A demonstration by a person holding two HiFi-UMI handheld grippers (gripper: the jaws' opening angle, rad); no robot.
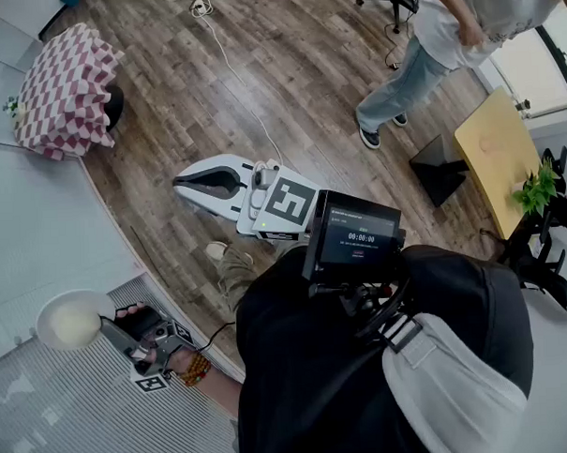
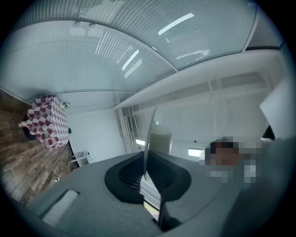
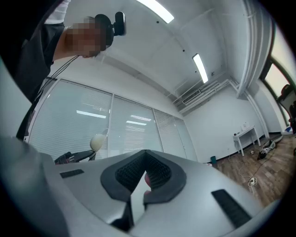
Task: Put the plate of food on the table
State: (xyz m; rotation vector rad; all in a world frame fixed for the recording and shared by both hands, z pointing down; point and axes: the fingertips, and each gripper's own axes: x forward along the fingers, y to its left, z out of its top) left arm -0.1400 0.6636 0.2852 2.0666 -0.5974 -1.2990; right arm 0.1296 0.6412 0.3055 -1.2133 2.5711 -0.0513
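Note:
A white plate (image 1: pixel 70 320) with a pale mound of food hangs at the lower left of the head view, with my left gripper (image 1: pixel 107 324) shut on its rim. In the left gripper view the plate (image 2: pixel 149 134) stands edge-on between the dark pads, with the food (image 2: pixel 161 139) on its right side, and the left gripper (image 2: pixel 147 175) clamps it. My right gripper (image 1: pixel 182 182) is white, points left over the wooden floor and is shut with nothing in it. In its own view the right gripper (image 3: pixel 144 179) shows closed pads, and the plate (image 3: pixel 97 141) is far off at the left.
A small table under a red-and-white checked cloth (image 1: pixel 68 85) stands at the top left, also seen in the left gripper view (image 2: pixel 46 122). A yellow wooden table (image 1: pixel 495 152) with a plant (image 1: pixel 537 191) is at the right. A person (image 1: pixel 463 35) stands nearby. A cable (image 1: pixel 235 73) crosses the floor.

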